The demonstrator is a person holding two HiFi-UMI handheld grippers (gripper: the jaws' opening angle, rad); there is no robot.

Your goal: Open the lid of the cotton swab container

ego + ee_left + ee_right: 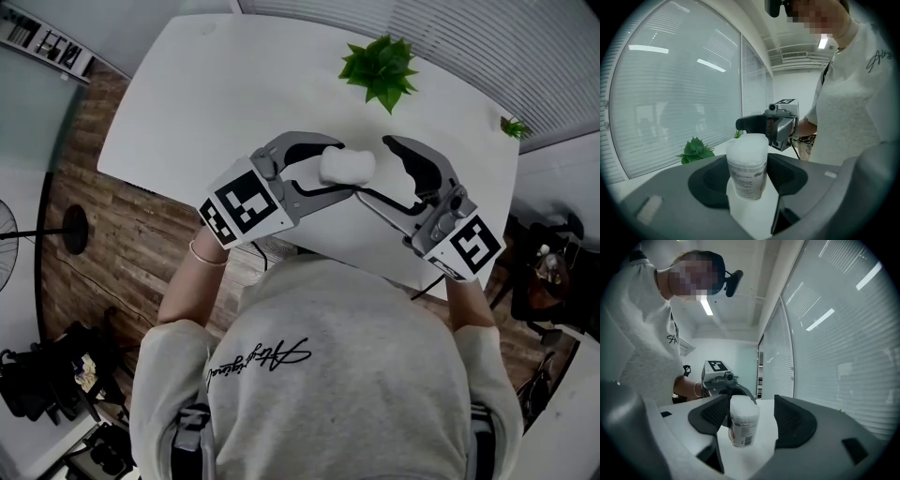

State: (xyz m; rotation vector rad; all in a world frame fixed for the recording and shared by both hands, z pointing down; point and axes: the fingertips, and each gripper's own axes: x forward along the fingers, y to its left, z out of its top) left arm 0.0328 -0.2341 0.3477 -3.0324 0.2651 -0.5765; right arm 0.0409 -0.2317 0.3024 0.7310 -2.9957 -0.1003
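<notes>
My left gripper point(335, 169) has its jaws partly closed on the body of the cotton swab container point(349, 164), a pad against each side. The white tub stands slightly tilted in the grip over the near part of the desk point(187, 103) and appears clear of its surface. My right gripper point(375, 171) faces it from the other side with jaws wide apart. In the right gripper view the container sits in or just ahead of the gap, close to one pad with a clear space to the other, so nothing is clamped there. The lid point(747, 143) is still seated on top, with no gap at its rim. So the holding is done; seizing the lid and pulling it off remain. A potted plant point(380, 67) stands well apart at the far edge.
</notes>
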